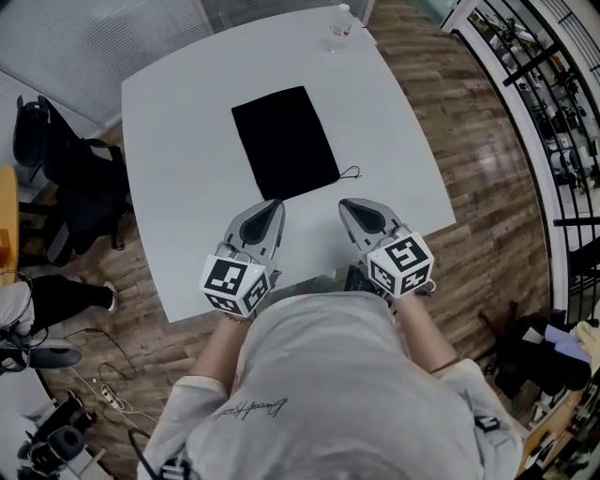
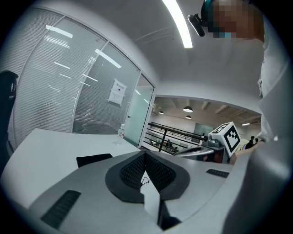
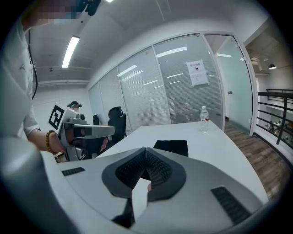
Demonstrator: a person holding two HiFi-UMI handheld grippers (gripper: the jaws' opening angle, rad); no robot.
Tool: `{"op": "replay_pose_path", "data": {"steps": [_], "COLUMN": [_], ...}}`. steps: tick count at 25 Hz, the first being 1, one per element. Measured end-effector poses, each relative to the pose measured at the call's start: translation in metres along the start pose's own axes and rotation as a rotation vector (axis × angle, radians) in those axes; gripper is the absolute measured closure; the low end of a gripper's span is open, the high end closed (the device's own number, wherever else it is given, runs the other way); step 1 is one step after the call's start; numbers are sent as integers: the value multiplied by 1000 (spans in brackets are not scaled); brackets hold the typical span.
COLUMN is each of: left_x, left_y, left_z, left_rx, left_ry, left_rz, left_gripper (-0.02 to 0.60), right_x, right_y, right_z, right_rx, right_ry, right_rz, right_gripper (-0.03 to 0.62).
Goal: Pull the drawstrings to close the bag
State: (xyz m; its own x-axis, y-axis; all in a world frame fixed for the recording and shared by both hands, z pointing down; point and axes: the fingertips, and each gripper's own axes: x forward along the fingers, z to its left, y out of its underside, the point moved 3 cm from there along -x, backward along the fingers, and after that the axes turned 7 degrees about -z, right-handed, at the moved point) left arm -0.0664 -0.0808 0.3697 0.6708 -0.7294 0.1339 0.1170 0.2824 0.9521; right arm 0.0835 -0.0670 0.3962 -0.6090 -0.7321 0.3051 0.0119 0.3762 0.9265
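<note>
Head cam overhead, steep down; gripper cams low, fwd; shared: table, bag.

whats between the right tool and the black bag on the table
Head view: only a thin drawstring trailing from the black bag at its near corner, plus bare white table, ahead of the right tool.

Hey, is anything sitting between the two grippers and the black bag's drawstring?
Nothing visible. Only bare table separates the left gripper and right gripper from the black bag and its drawstring; the water bottle stands beyond the bag.
</note>
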Motion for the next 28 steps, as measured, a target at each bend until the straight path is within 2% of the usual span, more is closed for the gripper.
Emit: {"op": "replay_pose_path", "data": {"steps": [4, 12, 22, 28], "left_x": [3, -1, -25, -30], "left_y": [6, 28, 69, 93], "left_z": [6, 20, 39, 51], "left_rx": [35, 36, 34, 76], "left_ry": [-21, -87, -212, -266], "left_rz": [20, 59, 137, 199], "left_gripper": [571, 571, 571, 569], "right_x": [2, -3, 1, 7], "right_y": [8, 27, 55, 72], "right_z": [-11, -43, -81, -89], "right_rx": [-5, -27, -93, -88], "right_ry": [3, 44, 88, 92], "right_rz": [23, 60, 129, 159], "right_gripper": [571, 571, 571, 571]}}
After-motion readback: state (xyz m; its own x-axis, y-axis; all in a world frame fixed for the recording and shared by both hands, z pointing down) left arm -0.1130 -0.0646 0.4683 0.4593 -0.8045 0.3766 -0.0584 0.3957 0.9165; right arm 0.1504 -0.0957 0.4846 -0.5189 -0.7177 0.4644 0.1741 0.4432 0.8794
